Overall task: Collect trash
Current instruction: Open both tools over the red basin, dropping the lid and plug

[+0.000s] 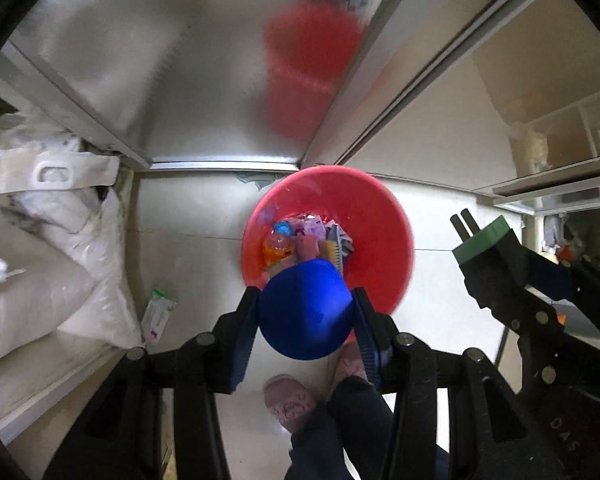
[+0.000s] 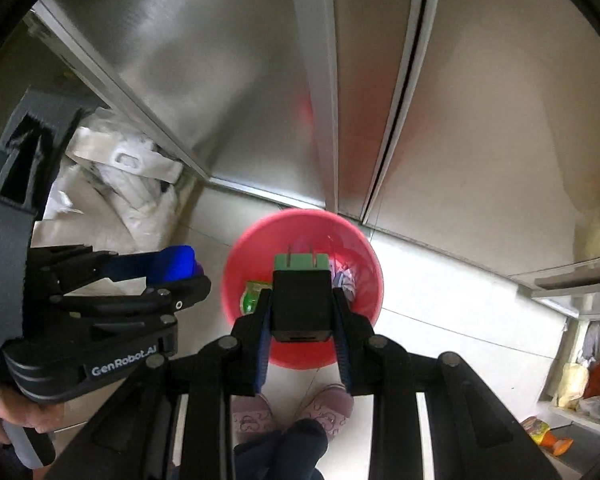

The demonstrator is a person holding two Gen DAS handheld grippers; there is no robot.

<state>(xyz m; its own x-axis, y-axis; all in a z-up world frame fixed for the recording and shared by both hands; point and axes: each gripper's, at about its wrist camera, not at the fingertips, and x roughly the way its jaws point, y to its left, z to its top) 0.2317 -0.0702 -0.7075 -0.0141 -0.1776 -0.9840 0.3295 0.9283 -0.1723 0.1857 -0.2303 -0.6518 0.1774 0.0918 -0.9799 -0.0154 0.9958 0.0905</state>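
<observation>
A red bin (image 1: 380, 240) stands on the pale floor below both grippers, with several colourful wrappers (image 1: 296, 236) inside. My left gripper (image 1: 305, 312) is shut on a blue cup (image 1: 304, 312), held over the bin's near rim. My right gripper (image 2: 302, 308) is shut on a black plug adapter with a green face (image 2: 300, 296), held above the same bin (image 2: 360, 272). The right gripper with its adapter shows in the left wrist view (image 1: 484, 240). The left gripper with the blue cup shows in the right wrist view (image 2: 176, 264).
Metal cabinet doors (image 1: 180, 60) rise right behind the bin. White bags (image 1: 40, 220) are piled at the left, and a small white packet (image 1: 158, 312) lies on the floor. My pink slippers (image 2: 292, 412) stand below. Shelves with clutter (image 2: 580, 392) are at the right.
</observation>
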